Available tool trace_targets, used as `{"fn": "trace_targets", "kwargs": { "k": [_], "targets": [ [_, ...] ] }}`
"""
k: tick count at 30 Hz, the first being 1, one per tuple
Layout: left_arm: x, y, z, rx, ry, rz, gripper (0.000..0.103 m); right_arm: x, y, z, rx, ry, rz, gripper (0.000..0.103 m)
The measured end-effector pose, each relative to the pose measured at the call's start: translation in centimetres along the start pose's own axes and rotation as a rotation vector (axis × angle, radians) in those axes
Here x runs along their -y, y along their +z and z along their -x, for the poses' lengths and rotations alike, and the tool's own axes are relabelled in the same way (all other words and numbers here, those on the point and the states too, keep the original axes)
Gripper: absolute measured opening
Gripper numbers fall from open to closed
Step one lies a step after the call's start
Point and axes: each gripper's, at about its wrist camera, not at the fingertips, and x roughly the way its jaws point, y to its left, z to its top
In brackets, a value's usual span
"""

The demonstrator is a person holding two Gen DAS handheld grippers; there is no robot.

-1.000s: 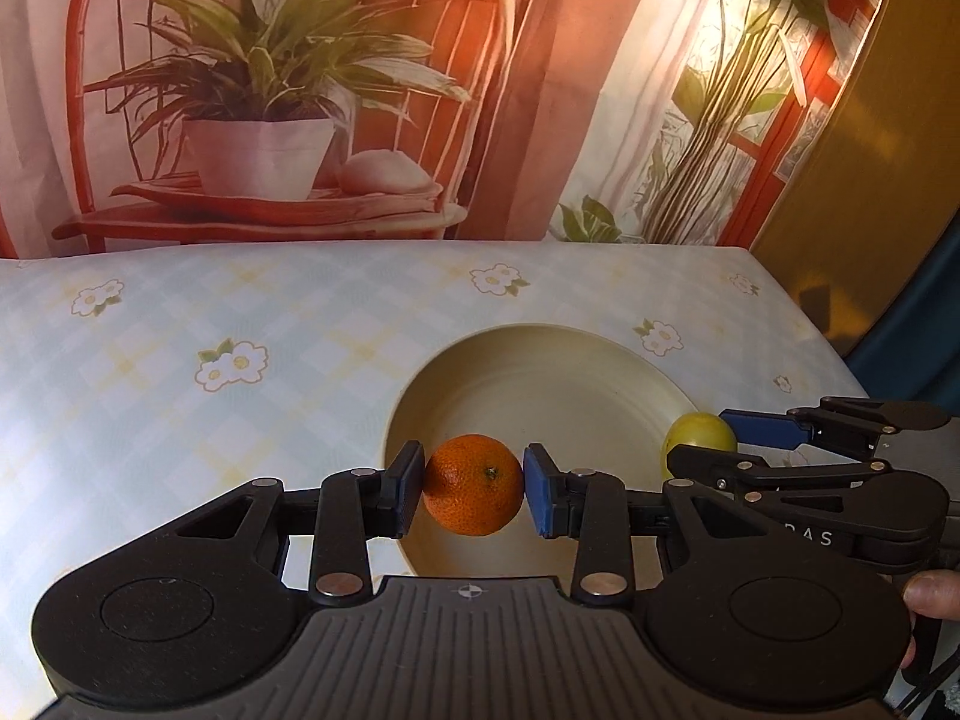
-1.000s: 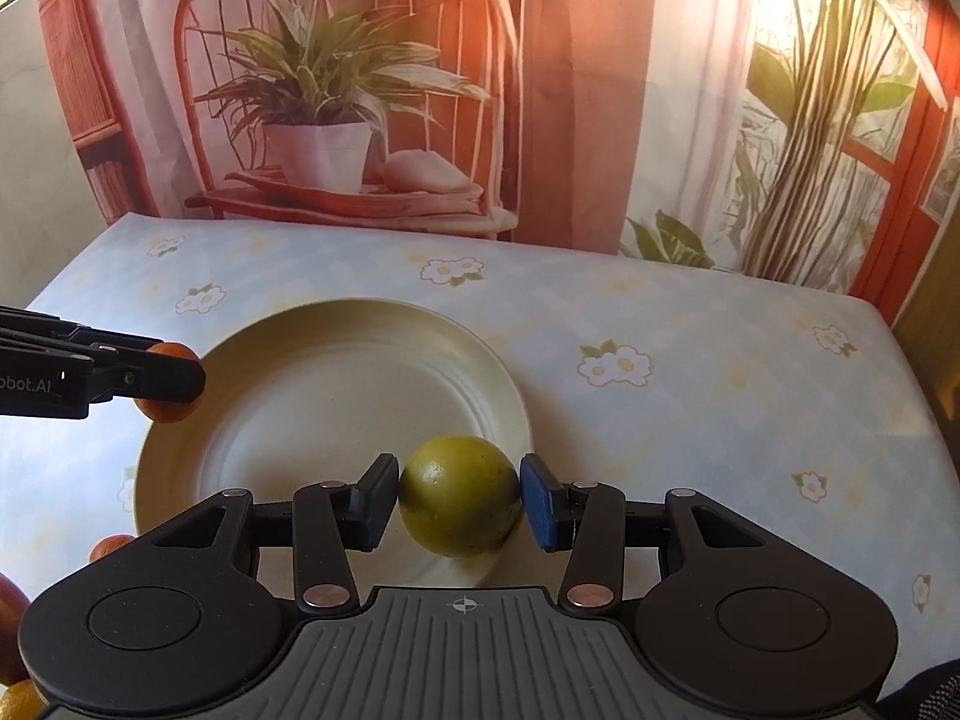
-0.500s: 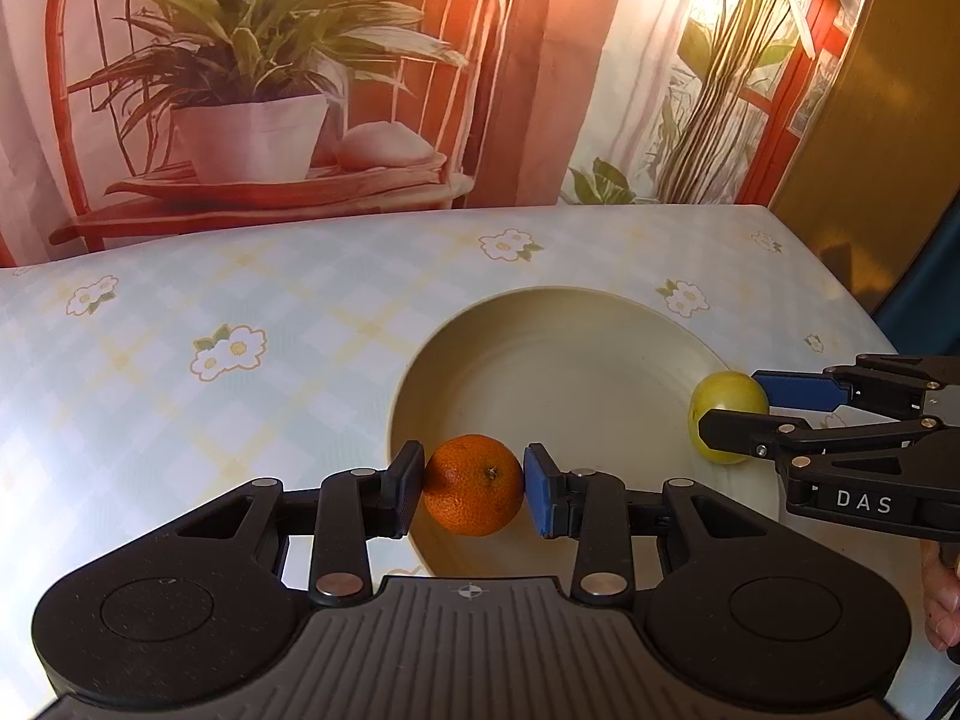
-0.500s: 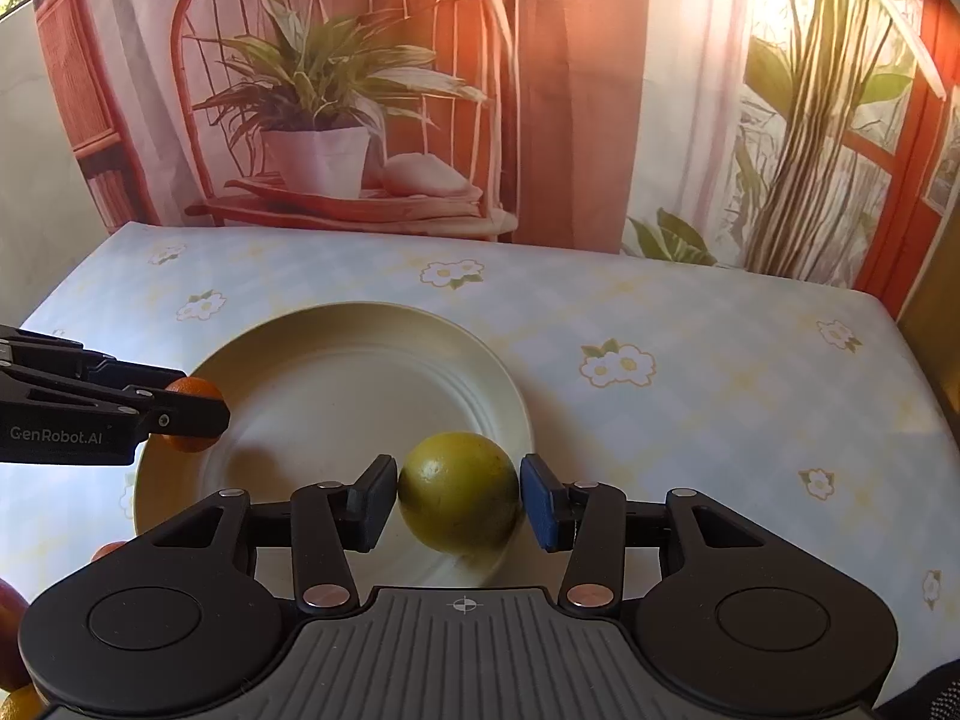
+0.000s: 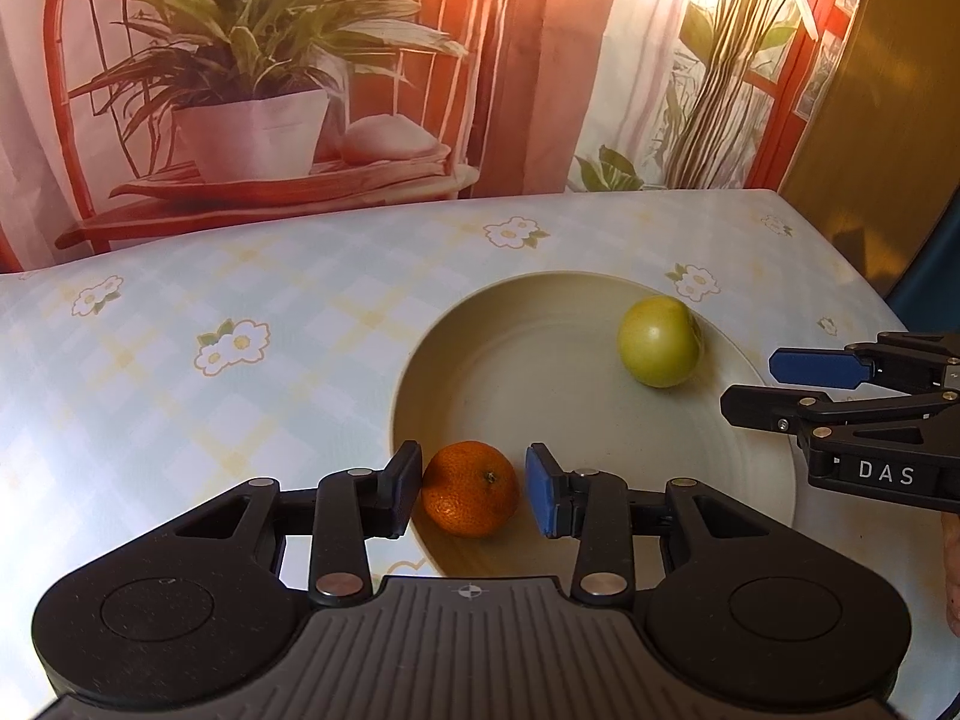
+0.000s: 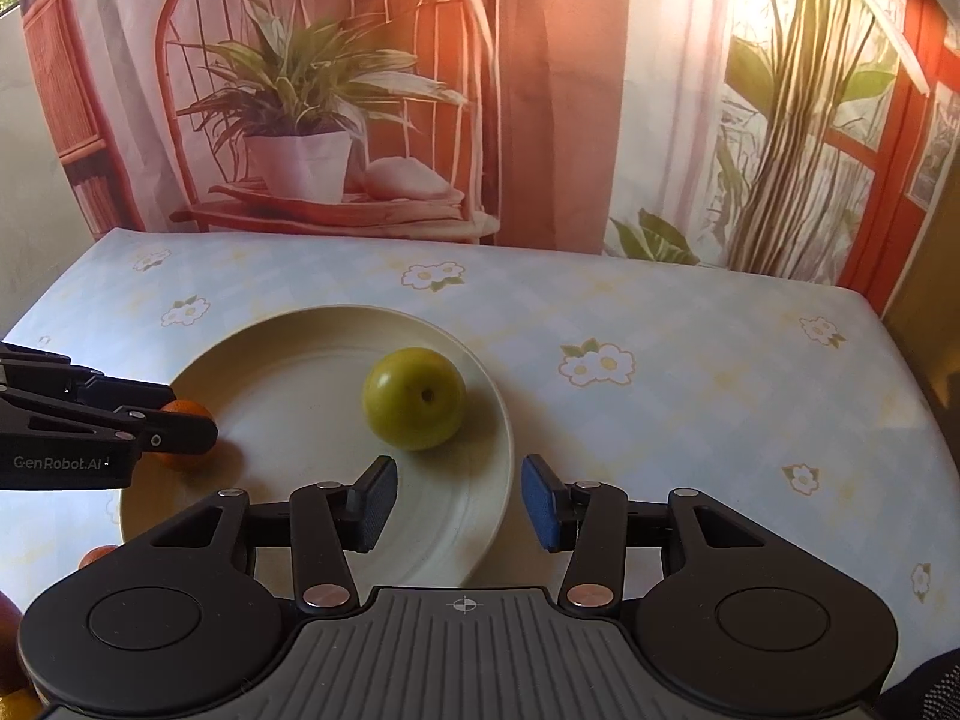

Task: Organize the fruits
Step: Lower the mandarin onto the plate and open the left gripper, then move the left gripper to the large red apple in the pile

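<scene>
A cream plate (image 5: 540,372) sits on the flowered tablecloth. An orange mandarin (image 5: 465,492) rests at the plate's near rim between the fingers of my left gripper (image 5: 474,489). The jaws are opening: the left pad is against the fruit and the blue right pad stands clear of it. A green round fruit (image 6: 414,399) lies on the plate (image 6: 288,372) just beyond the fingertips of my right gripper (image 6: 459,501), which is open with nothing between its pads. In the left wrist view the right gripper (image 5: 753,384) is to the right of the green fruit (image 5: 660,341).
Small orange and red fruits (image 6: 96,555) lie off the plate at the lower left of the right wrist view. The tablecloth (image 6: 690,420) stretches bare to the plate's right. A printed backdrop hangs behind the table; the table's right edge (image 5: 870,288) drops off.
The green fruit has left the right gripper's jaws and now lies farther in on the plate. The left gripper's right pad has come off the mandarin.
</scene>
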Motion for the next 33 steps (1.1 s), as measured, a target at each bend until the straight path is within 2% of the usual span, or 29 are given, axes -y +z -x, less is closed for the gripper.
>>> {"fn": "trace_targets", "kwargs": {
  "k": [1, 4, 14, 22, 33],
  "targets": [
    [-0.2, 0.0, 0.2, 0.002, -0.014, 0.011, 0.047, 0.0, 0.0, 0.1, 0.004, 0.002, -0.005, 0.043],
    [-0.4, 0.0, 0.9, 0.016, -0.035, 0.057, 0.053, 0.2, -0.1, 0.8, 0.022, 0.012, -0.019, 0.043],
    [-1.0, -1.0, 5.2, 0.092, 0.0, 0.077, 0.053, 0.8, -2.2, 4.9, 0.094, 0.025, -0.058, 0.043],
    [0.1, -2.8, 8.4, 0.155, 0.062, 0.029, 0.053, 1.8, -5.6, 8.4, 0.122, 0.001, -0.118, 0.043],
    [2.3, -5.2, 9.5, 0.172, 0.017, -0.02, 0.053, 2.5, -9.8, 11.1, 0.072, -0.037, -0.108, 0.043]
  ]
}}
